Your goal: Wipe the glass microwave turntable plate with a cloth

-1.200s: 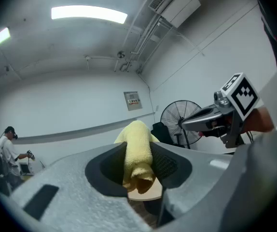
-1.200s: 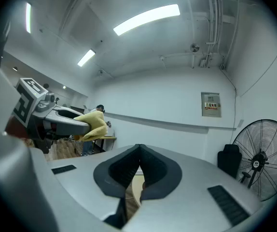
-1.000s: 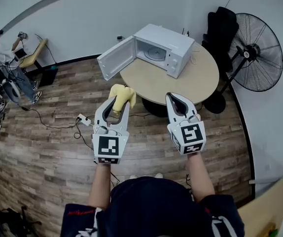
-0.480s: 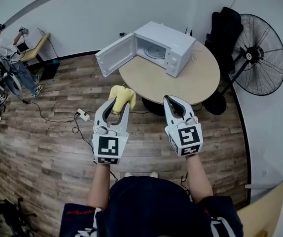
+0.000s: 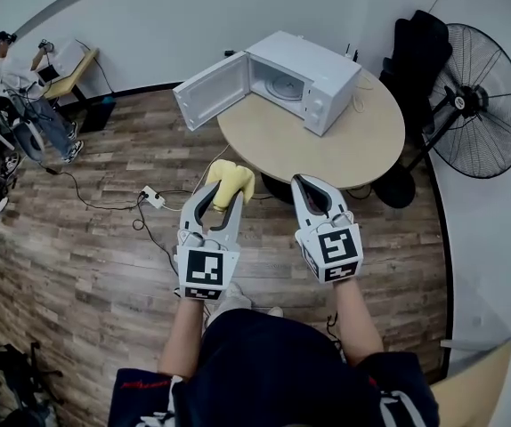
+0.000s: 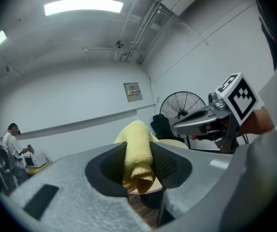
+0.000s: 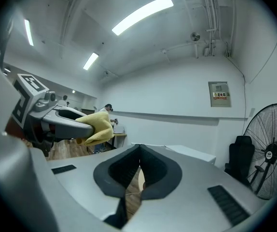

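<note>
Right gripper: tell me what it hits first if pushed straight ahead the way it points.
Probably the near edge of the round table: the right gripper, shut and empty, points level at it, with the open microwave farther back. Whether it would pass above the tabletop is unclear.

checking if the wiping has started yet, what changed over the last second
Both grippers dropped slightly in the head view: the left gripper, carrying the yellow cloth, and the right gripper sit a little lower in frame. Nothing was taken hold of or let go. Unchanged: left jaws clamped on the cloth, right jaws shut and empty, microwave door open, glass plate inside.
</note>
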{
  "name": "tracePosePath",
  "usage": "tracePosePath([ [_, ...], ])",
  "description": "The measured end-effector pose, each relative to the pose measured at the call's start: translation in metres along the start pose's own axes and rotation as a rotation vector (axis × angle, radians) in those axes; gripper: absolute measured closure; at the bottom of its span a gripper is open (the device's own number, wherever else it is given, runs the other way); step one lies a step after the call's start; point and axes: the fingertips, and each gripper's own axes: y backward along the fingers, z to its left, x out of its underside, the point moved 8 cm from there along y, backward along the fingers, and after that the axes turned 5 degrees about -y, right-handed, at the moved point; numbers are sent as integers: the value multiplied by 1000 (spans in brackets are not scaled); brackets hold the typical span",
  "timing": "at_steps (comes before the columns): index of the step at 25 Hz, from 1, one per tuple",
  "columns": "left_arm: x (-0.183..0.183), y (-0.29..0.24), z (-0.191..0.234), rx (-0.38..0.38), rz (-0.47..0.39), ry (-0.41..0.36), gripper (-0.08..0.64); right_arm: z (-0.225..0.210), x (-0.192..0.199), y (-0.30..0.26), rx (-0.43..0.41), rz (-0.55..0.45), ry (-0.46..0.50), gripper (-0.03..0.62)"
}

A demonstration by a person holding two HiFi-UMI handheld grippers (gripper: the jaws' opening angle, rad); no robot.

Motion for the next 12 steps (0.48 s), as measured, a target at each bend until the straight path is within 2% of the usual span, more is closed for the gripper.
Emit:
tracePosePath([
  [6,6,-25,17,9,-5,-13,433,-8,2,-28,-7,0,-8,581],
  [12,15,-67,58,25,-18,-15,433,-17,-2,-81,8,6,-11,581],
])
